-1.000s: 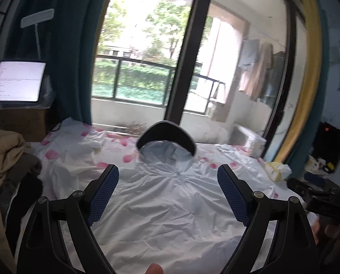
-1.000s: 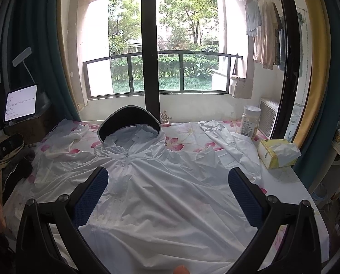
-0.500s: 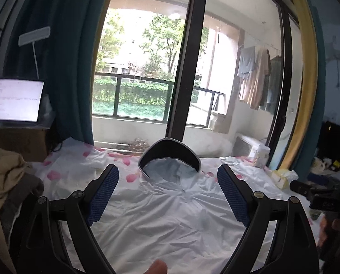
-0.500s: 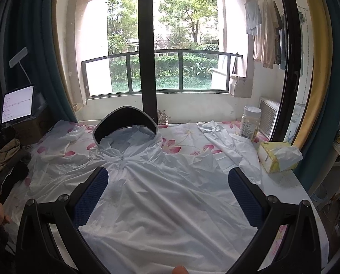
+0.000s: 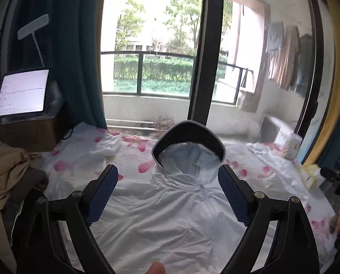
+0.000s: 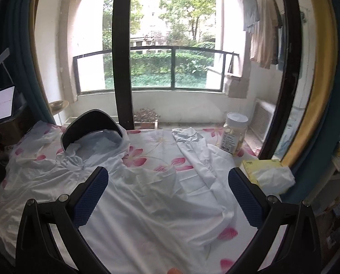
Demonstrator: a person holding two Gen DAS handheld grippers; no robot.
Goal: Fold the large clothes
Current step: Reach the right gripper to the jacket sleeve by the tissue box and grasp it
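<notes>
A pale, thin hooded jacket (image 5: 170, 223) lies spread front-up on a table covered by a white cloth with pink flowers (image 5: 133, 147). Its hood with a stiff dark brim (image 5: 188, 132) points toward the window. In the right wrist view the same jacket (image 6: 151, 207) shows its hood brim (image 6: 89, 123) at the left and one sleeve (image 6: 202, 155) stretched toward the far right. My left gripper (image 5: 167, 194) hovers open above the chest. My right gripper (image 6: 167, 196) hovers open above the jacket's right side. Neither holds anything.
A lit tablet (image 5: 22, 92) stands on a box at the left, with a heap of tan clothes (image 5: 3, 178) beside the table. A clear jar with a white lid (image 6: 235, 132) and a yellow tissue pack (image 6: 268, 173) sit at the right edge. A large window is behind.
Both grippers have drawn in over the jacket, and the right view has swung right so the sleeve, jar and tissue pack look larger. Both stay open.
</notes>
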